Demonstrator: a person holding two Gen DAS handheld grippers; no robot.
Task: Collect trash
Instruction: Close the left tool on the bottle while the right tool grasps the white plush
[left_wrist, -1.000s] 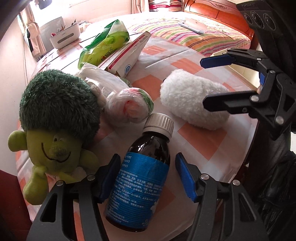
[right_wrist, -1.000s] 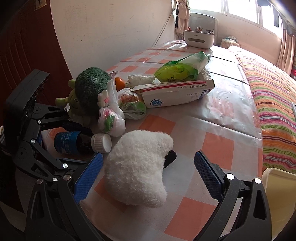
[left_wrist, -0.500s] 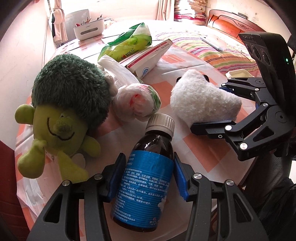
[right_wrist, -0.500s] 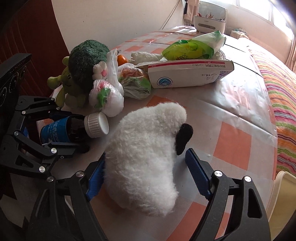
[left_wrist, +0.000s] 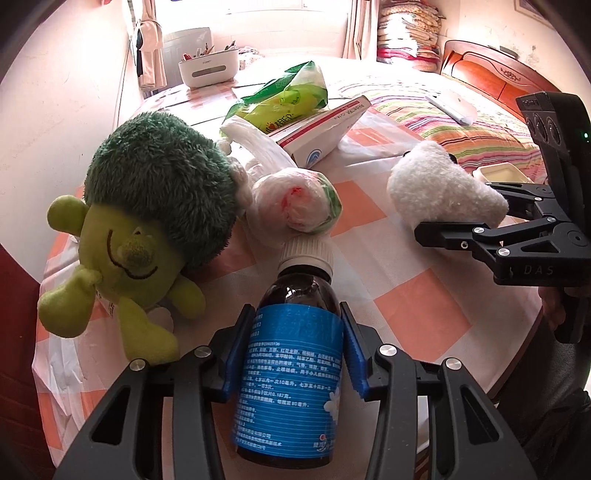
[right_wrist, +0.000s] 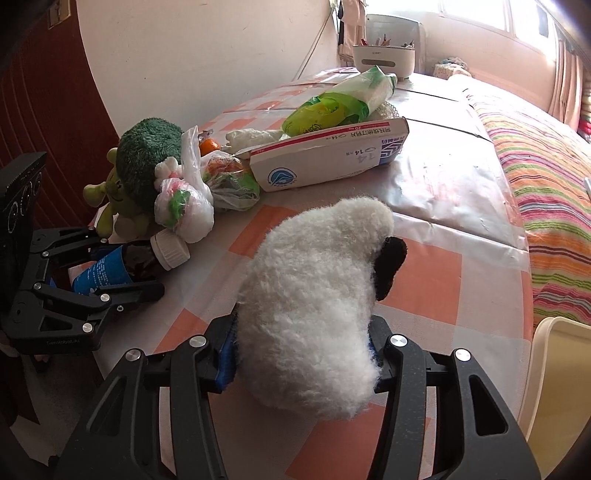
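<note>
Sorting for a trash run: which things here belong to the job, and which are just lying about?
In hand:
- brown bottle, left hand-held gripper closing on it
- white plush, right hand-held gripper closing on it

Lying about:
- broccoli plush
- knotted bag
- carton

Orange-and-white checked cloth over the table (left_wrist: 417, 295), glossy under clear plastic. Dark brown glass on the bottle (left_wrist: 291, 354), with a blue label in white print and a white ribbed cap. Deep green fuzzy top and yellow-green face and limbs on the broccoli plush (left_wrist: 144, 221), with a dark stitched smile. Plain white fleece on the sheep plush (right_wrist: 314, 295), black at the face. Translucent white on the knotted bag (left_wrist: 295, 206), red and green showing through. Green and white on the snack packet (left_wrist: 288, 99). White with a red band and blue logo on the carton (right_wrist: 328, 158). Multicoloured stripes on the bedspread (right_wrist: 546, 177). Black frames and blue pads on both grippers.
</note>
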